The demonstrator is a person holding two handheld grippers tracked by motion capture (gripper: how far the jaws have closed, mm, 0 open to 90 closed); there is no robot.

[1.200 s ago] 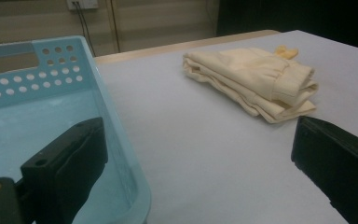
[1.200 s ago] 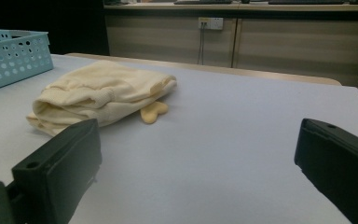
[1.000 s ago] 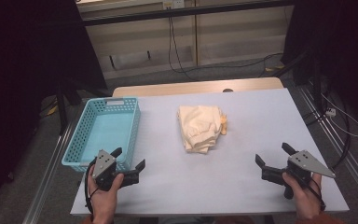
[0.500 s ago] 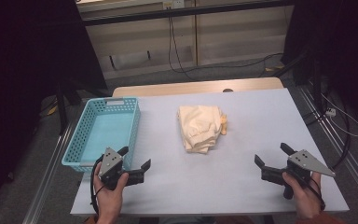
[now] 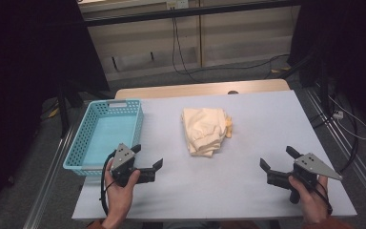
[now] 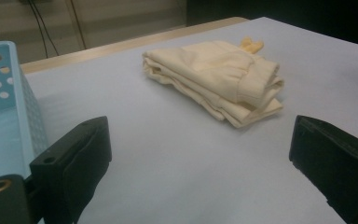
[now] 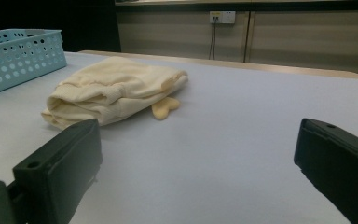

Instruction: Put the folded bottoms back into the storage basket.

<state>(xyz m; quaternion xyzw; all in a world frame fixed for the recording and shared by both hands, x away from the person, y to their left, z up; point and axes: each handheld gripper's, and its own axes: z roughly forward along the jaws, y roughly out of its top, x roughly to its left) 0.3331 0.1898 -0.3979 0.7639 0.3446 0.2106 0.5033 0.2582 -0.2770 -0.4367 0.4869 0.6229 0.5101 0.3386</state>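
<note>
Since a second ago the left gripper (image 5: 148, 164) has slid in from the near corner of the blue basket (image 5: 81, 143) toward the folded cream garment (image 5: 203, 130), while the right gripper (image 5: 277, 161) has kept its place. Left of the garment stands the basket, which looks empty, well apart from the cloth. The left gripper hovers just beside the basket's near end, jaws spread wide and holding nothing. The garment lies mid-table, folded in a loose stack with a small yellow tab (image 7: 164, 107) peeking from its far side. Right of the garment, well apart, the right gripper also waits agape. To lift cleanly, I judge each gripper should come in low and pinch through all layers at opposite edges, so the fold holds.
</note>
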